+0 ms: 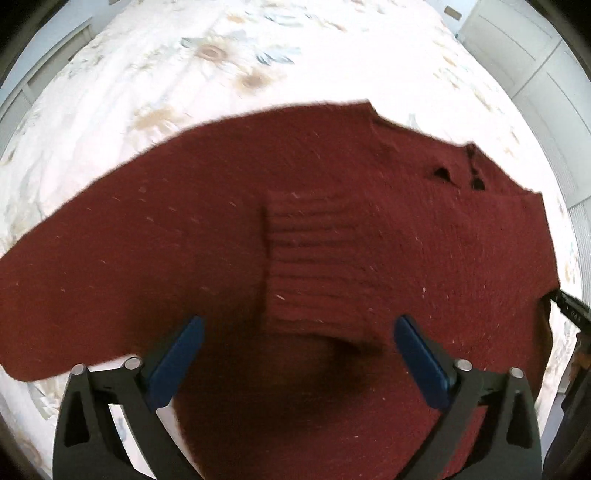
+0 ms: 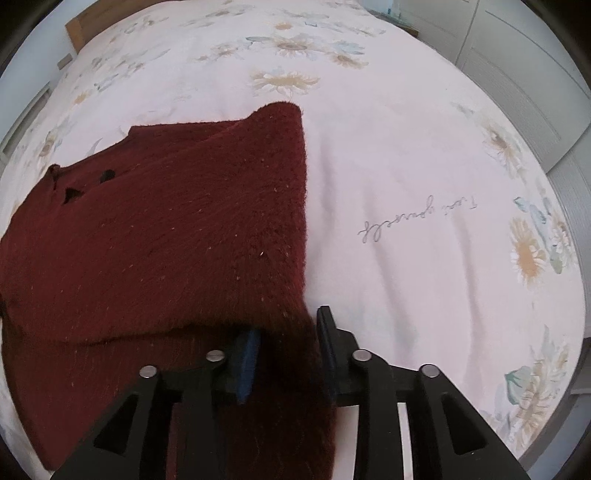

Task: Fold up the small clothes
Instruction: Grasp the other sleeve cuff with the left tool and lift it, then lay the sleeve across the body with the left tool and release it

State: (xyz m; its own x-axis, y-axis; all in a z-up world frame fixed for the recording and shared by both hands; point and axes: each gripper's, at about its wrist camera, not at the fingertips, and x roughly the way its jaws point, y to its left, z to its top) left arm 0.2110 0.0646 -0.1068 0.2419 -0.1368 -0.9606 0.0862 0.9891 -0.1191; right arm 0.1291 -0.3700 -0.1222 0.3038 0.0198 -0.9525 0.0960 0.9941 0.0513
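A dark red knitted sweater (image 1: pixel 229 236) lies on a bed, with one sleeve folded across its body so the ribbed cuff (image 1: pixel 314 258) rests in the middle. My left gripper (image 1: pixel 297 332) is open and hovers just above the sweater near the cuff, holding nothing. In the right wrist view the sweater (image 2: pixel 166 240) fills the left half. My right gripper (image 2: pixel 288 332) has its jaws closed on the sweater's right edge, with red knit bunched between the fingers.
The bed is covered by a white floral sheet (image 2: pixel 424 177) with handwritten lettering (image 2: pixel 417 218). White cupboard doors (image 1: pixel 524 55) stand beyond the bed on the right. A wooden headboard (image 2: pixel 96 18) shows at the far left.
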